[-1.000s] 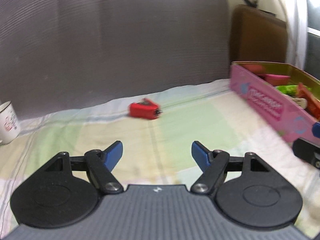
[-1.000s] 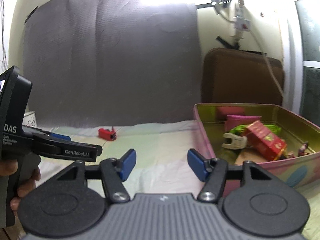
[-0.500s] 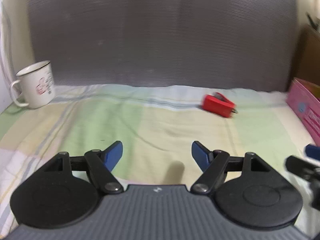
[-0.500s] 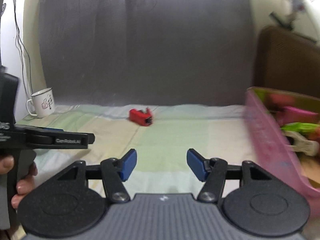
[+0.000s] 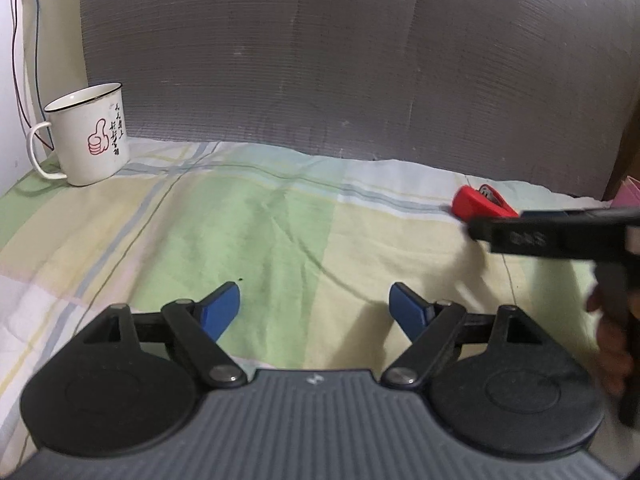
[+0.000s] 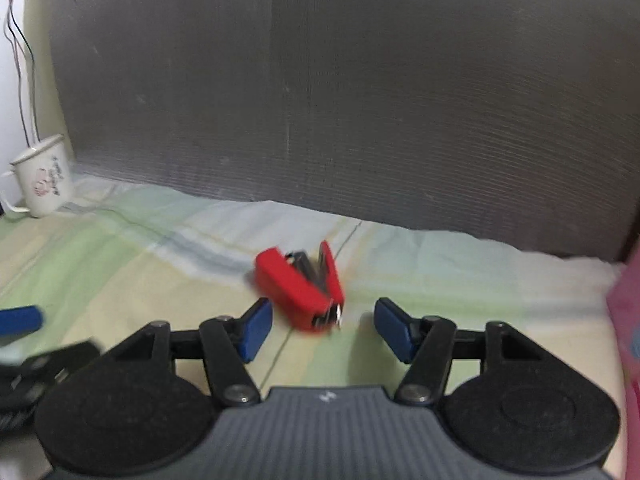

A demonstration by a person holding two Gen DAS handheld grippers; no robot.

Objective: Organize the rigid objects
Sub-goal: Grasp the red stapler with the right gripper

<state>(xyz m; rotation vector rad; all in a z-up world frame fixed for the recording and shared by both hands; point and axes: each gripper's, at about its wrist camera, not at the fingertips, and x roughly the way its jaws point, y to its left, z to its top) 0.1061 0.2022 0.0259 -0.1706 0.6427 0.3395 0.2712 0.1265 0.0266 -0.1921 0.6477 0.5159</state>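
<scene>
A small red stapler [image 6: 300,292] lies on the checked cloth, just ahead of my right gripper [image 6: 322,326] and slightly left of its middle. The right gripper is open and empty, its blue pads either side of the stapler's near end without touching it. In the left wrist view the stapler [image 5: 478,205] sits at the far right, partly hidden by the right gripper's black body [image 5: 560,236]. My left gripper [image 5: 316,310] is open and empty over the green part of the cloth. The pink box [image 6: 626,320] shows only as an edge at the right.
A white mug [image 5: 86,134] with a red thumbs-up stands at the back left; it also shows in the right wrist view [image 6: 42,192]. A grey ribbed panel [image 5: 340,60] closes the back. Thin wires [image 5: 18,40] hang down the left wall.
Both grippers have swung left, away from the pink box. The right gripper has closed in on the red stapler, which now lies just before its open pads. The mug has come into view.
</scene>
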